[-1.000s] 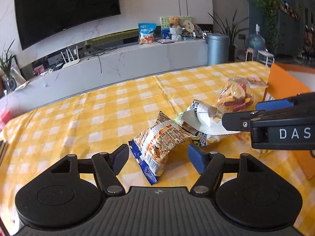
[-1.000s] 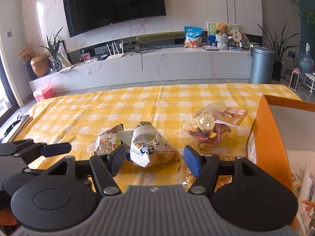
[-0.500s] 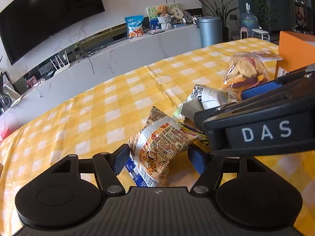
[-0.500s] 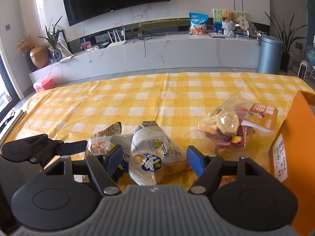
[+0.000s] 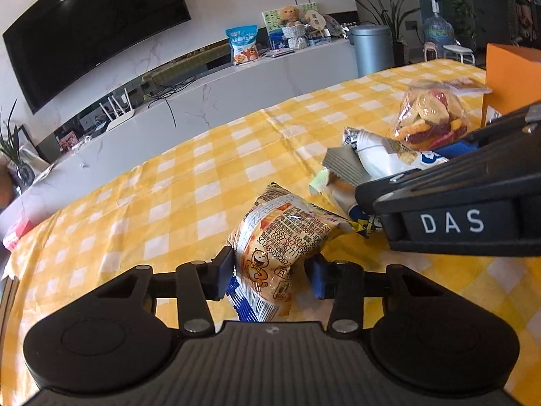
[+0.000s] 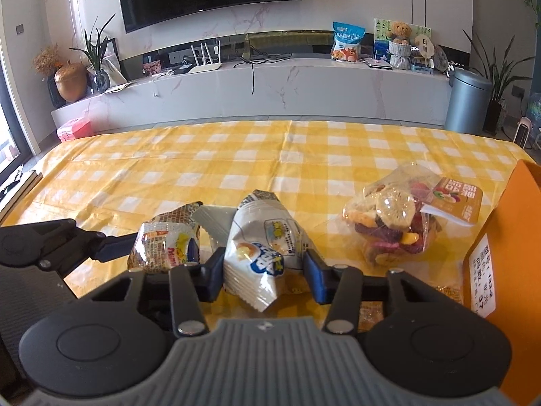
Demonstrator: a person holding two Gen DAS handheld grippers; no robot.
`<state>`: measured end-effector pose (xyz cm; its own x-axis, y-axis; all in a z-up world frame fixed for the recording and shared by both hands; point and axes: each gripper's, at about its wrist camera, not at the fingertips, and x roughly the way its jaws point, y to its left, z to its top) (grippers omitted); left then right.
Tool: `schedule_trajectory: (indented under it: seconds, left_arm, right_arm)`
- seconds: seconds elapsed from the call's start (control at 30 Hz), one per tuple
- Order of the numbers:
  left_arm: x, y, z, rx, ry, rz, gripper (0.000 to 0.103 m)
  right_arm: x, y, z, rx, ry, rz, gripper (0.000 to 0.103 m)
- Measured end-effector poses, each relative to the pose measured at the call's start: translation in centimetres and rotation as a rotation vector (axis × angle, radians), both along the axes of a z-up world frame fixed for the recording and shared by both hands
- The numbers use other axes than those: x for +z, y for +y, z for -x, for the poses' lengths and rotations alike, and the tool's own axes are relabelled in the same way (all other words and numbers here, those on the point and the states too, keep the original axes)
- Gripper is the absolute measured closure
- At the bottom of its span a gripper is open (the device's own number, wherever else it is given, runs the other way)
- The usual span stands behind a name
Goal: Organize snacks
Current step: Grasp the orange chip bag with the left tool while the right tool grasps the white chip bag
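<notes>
I am squeezing two bags at once on the yellow checked tablecloth [image 6: 236, 155]. My left gripper [image 5: 268, 275] has just been closing on the orange snack bag [image 5: 280, 250], and its pads are now pinching the bag's lower end. My right gripper [image 6: 263, 272] has just been closing too, and it is pressing on the white snack bag [image 6: 263, 247]. The two bags are lying right beside each other, so the white one's corner might be catching on the orange one when I am lifting. Both bags are puffy and slippery, so a bag could be sliding out of the pads, or the chips inside could be getting crushed if I am squeezing too hard. My two grippers are also very near each other, so they could be bumping. The clear bag of dried fruit [image 6: 399, 226] is sitting near the orange box [image 6: 517, 237], and I might be knocking it while carrying the bags over there.
</notes>
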<state>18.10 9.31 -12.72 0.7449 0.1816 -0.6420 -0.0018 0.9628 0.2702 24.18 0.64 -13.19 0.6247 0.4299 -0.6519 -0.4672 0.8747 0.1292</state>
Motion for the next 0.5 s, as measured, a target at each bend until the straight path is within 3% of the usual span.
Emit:
schedule_trajectory:
  seconds: [0.23, 0.5]
  left_arm:
    - [2.0, 0.5, 1.3, 0.049, -0.04, 0.081, 0.052]
    - [5.8, 1.2, 4.2, 0.153, -0.081, 0.251, 0.053]
  right_arm:
    - [1.4, -0.8, 0.8, -0.006, -0.009, -0.024, 0.068]
    - [4.5, -2.6, 3.5, -0.008, -0.064, -0.078, 0.071]
